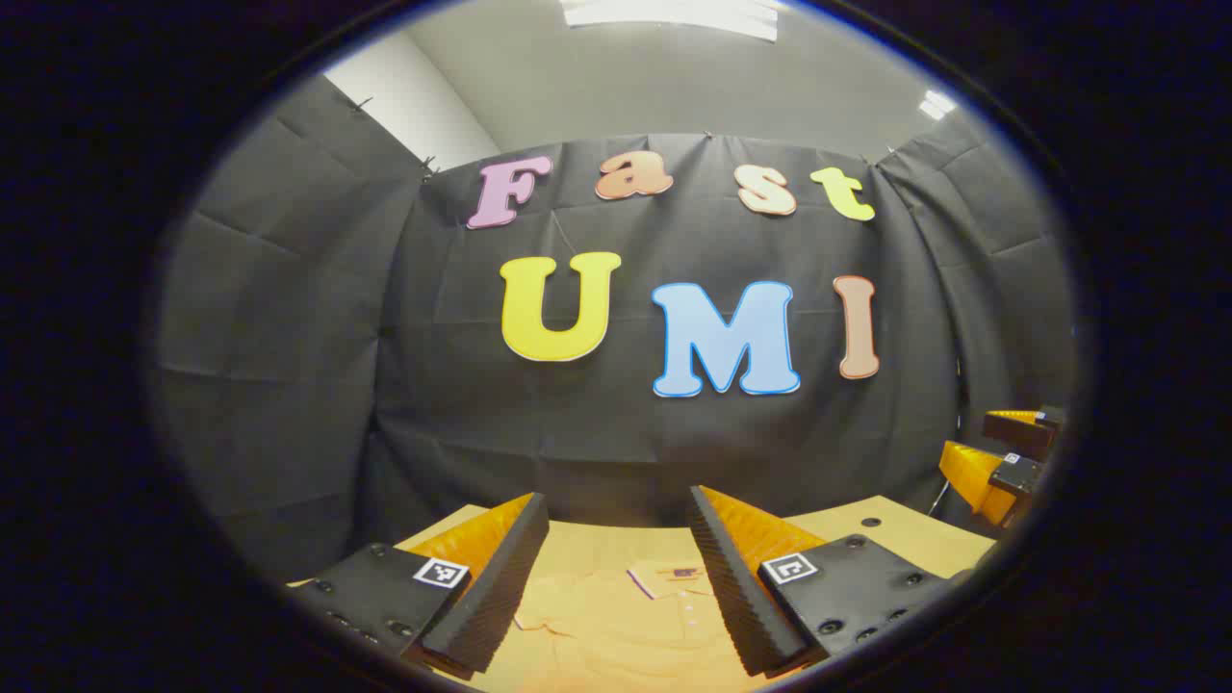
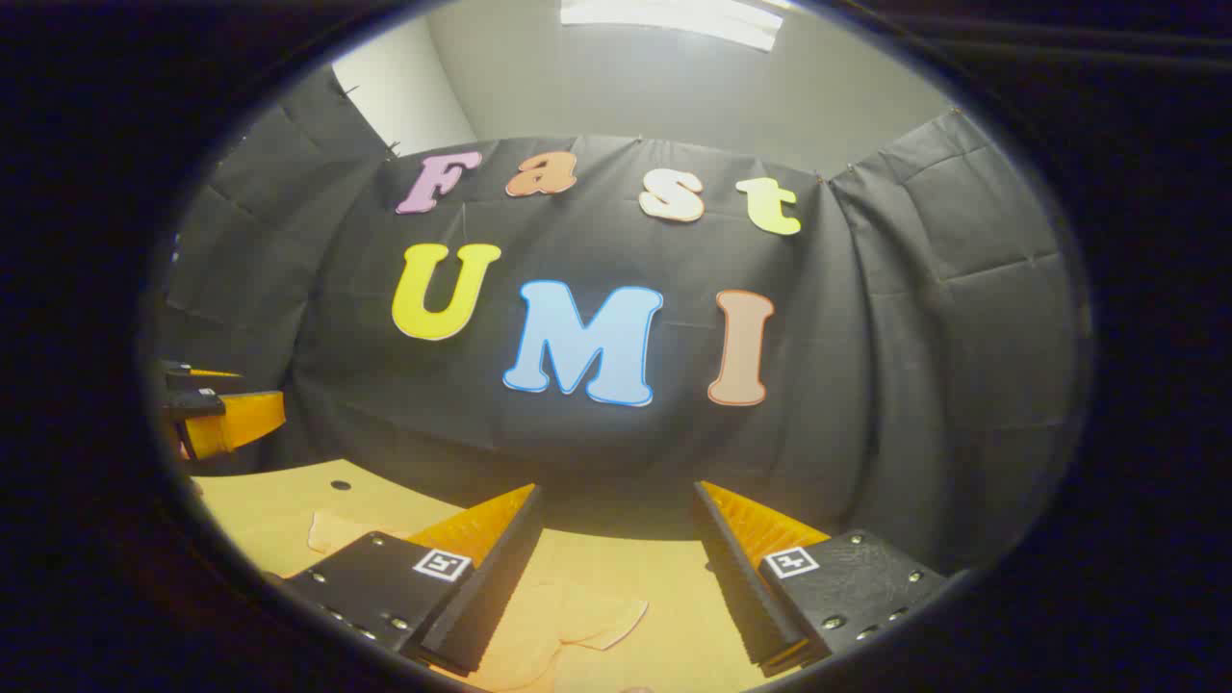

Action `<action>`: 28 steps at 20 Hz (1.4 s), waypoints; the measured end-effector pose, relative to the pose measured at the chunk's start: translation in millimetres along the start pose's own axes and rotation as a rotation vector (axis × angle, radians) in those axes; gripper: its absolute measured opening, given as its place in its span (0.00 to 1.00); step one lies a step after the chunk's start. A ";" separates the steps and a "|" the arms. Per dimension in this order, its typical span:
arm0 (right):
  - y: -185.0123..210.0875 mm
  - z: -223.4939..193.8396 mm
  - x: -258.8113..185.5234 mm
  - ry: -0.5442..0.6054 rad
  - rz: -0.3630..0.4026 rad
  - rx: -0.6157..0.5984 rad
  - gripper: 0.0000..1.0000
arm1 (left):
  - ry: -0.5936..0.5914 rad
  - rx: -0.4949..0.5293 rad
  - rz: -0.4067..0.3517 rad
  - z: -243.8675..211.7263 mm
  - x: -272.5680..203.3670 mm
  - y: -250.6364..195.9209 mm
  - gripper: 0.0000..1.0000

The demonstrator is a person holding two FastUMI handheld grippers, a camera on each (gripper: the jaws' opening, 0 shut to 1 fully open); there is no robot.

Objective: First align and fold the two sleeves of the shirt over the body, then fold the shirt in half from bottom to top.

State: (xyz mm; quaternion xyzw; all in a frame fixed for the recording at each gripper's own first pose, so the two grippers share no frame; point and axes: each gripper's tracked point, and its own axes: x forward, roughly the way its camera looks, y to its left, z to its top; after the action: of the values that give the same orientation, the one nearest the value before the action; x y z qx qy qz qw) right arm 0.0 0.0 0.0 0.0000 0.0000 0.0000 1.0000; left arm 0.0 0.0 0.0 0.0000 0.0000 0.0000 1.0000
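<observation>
An orange polo shirt (image 1: 616, 626) lies flat on the wooden table (image 1: 905, 534), its collar and label between my left gripper's fingers. My left gripper (image 1: 616, 500) hovers above the shirt, open, nothing between its fingers. In the right gripper view one sleeve (image 2: 587, 616) of the shirt spreads on the table (image 2: 279, 500) under my right gripper (image 2: 616, 491), which is also open and holds nothing. A further bit of the shirt (image 2: 337, 529) shows left of its left finger. Each gripper appears at the edge of the other's view: the right gripper (image 1: 987, 448) and the left gripper (image 2: 226, 402).
The black cloth wall (image 1: 616, 423) closes the booth just behind the table's far edge. Small dark holes (image 1: 871, 522) dot the tabletop. A ceiling light (image 1: 674, 14) shines overhead.
</observation>
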 end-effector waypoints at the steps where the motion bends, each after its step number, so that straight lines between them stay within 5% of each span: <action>1: -0.5 -2.7 1.9 0.012 -0.001 0.009 0.95 | 0.006 0.006 -0.006 -2.5 1.9 -0.9 0.94; 17: 3.2 -18.1 47.5 0.069 -0.021 0.004 0.95 | 0.038 0.001 -0.013 -26.0 41.5 12.8 0.94; 28: 5.2 -117.9 117.5 0.310 0.002 0.029 0.95 | 0.089 -0.019 0.055 -44.4 44.9 36.0 0.94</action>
State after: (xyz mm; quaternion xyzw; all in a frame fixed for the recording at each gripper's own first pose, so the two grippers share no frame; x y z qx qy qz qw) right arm 117.5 5.2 -117.9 0.0144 0.1542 0.0008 0.9879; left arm 44.9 36.0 -44.4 -0.0096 0.0444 0.0273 0.9986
